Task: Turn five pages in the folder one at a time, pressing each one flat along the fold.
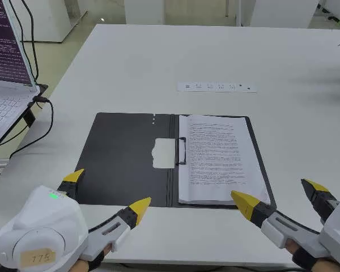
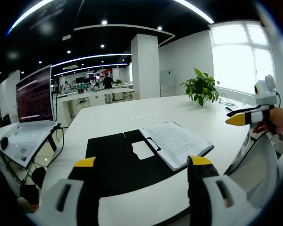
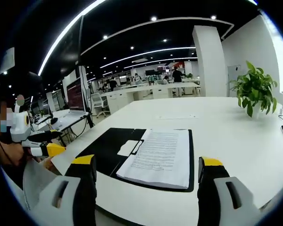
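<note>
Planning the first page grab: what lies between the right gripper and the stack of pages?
Nothing loose: the right gripper view shows just bare table and the folder's black rim between the right gripper and the pages.

Print on the pages (image 1: 218, 158) is unreadably small.

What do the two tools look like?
Left tool and right tool: white moulded bodies, black jaws with yellow tips. The left one has a round white housing with a green light and a tan label reading 775.
</note>
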Available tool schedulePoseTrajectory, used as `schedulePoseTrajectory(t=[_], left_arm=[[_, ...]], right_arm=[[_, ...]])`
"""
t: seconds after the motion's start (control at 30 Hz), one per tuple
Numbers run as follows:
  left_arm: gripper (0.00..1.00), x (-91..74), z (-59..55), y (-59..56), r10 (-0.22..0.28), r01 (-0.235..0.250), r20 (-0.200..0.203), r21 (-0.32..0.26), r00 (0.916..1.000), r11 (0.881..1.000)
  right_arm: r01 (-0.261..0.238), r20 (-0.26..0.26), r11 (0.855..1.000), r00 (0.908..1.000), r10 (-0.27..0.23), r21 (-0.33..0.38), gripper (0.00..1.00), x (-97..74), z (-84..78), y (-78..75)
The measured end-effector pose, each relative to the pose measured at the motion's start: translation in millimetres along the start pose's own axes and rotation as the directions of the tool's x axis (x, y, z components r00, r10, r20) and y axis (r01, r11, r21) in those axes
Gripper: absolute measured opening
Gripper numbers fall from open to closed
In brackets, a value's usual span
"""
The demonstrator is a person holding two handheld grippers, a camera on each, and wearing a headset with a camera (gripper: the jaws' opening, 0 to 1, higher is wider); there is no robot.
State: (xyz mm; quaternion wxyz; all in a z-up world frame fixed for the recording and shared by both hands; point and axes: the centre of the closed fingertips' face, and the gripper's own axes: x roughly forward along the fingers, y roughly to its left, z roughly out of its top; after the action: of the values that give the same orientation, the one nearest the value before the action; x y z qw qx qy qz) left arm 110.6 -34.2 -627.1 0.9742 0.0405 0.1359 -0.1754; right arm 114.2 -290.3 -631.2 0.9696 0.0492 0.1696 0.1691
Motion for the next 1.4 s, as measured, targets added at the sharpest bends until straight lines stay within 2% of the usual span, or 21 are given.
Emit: schedulePoseTrajectory(t=[0.23, 0.6, 0.8, 0.97, 1.17, 1.27, 1.4], left_arm=[[0.75, -0.3, 1.3, 2.4, 0.006, -0.006, 0.005, -0.013, 1.0000, 1.000], [0.75, -0.4, 1.0, 1.5, 0.004, -0.004, 0.004, 0.000, 1.0000, 1.000], [0.77, 0.2, 1.1, 2.9, 0.005, -0.005, 0.004, -0.009, 1.0000, 1.000], [0.82, -0.5, 2.2, 4.1, 0.016, -0.016, 0.013, -0.017, 0.9998, 1.000], [0.91, 0.4, 2.0, 4.9, 0.022, -0.022, 0.017, -0.014, 0.9996, 1.000], [0.99, 0.4, 4.6, 8.6, 0.038, -0.037, 0.031, -0.036, 0.9988, 0.999], [0.99, 1.4, 3.9, 9.8, 0.041, -0.040, 0.029, -0.042, 0.9987, 0.998]], right_arm=[[-0.006, -0.009, 1.000, 0.9999, 0.006, -0.006, 0.93, 1.4, -1.0, 2.1], [-0.004, -0.014, 1.000, 0.9999, 0.004, -0.012, 0.93, 1.9, -2.0, 2.3], [0.010, -0.001, 1.000, 0.9999, -0.010, 0.000, 0.94, 0.1, -0.4, -0.9], [0.024, 0.010, 1.000, 0.9997, -0.023, -0.014, 1.00, 0.3, 1.8, -2.3], [0.026, 0.010, 1.000, 0.9996, -0.026, -0.007, 1.00, -0.3, 1.2, -2.6], [0.027, 0.011, 1.000, 0.9996, -0.027, -0.010, 1.00, 0.1, 1.6, -2.8], [0.033, 0.012, 0.999, 0.9994, -0.032, -0.007, 1.00, -0.2, 1.6, -3.9]])
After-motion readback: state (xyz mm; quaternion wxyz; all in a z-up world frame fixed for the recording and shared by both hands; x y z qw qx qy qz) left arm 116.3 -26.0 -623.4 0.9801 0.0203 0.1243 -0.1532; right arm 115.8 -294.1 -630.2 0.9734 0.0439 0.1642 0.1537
